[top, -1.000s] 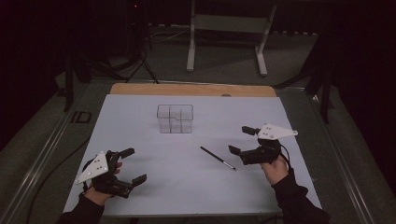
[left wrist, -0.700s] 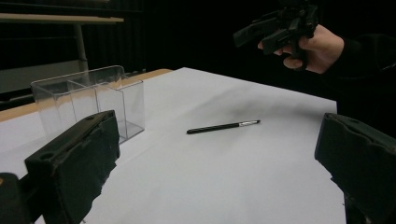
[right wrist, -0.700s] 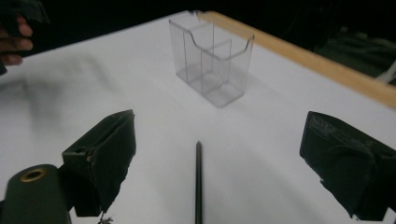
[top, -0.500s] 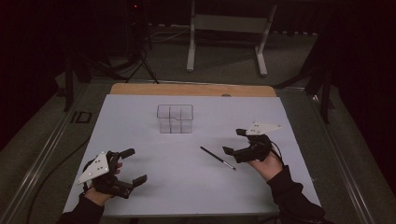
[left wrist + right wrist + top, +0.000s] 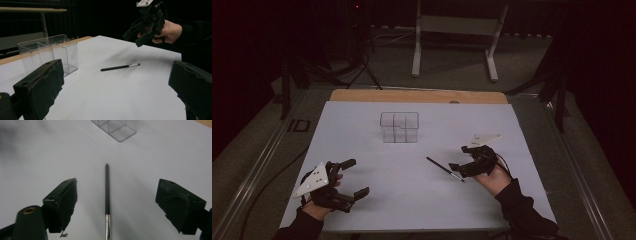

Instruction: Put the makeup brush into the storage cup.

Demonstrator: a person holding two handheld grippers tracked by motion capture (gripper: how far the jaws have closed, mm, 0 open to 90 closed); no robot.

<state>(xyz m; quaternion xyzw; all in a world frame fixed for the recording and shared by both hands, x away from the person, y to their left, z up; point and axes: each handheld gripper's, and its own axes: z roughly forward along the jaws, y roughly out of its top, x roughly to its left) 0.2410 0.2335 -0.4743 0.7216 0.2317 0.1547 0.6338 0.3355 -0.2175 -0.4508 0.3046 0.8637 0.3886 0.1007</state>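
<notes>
Right claw (image 5: 462, 167): at right of centre in the high view, jaws standing wide and holding nothing. They have just been closing a little, with the brush between them but untouched; in the right gripper view the pads flank the handle with clear gaps on both sides.

Brush (image 5: 107, 195): lies flat on the desk, in the middle of the right gripper view, running straight up the frame. In the high view it sits just left of the right claw, slanting from upper left to lower right.

Progress: judged to be the approach before a pick-up. Nothing lifted yet; the closing on the brush, the lift and any placing all remain.

Left claw (image 5: 346, 179): lower left of the high view, jaws wide apart and empty, resting low over the desk, well apart from the brush.

Brush make-up: slender round black handle, tapering to a point at the far end; shiny metal ferrule at the near end. The tip is too small to judge.

Clear box (image 5: 399, 127): upper centre of the high view, transparent hard plastic, square-cornered, split by inner walls into compartments; appears empty.

Desk (image 5: 422, 210): covered by a smooth, matt white sheet; a wooden edge shows along the top.

Claw pads: black, rough, blocky.
</notes>
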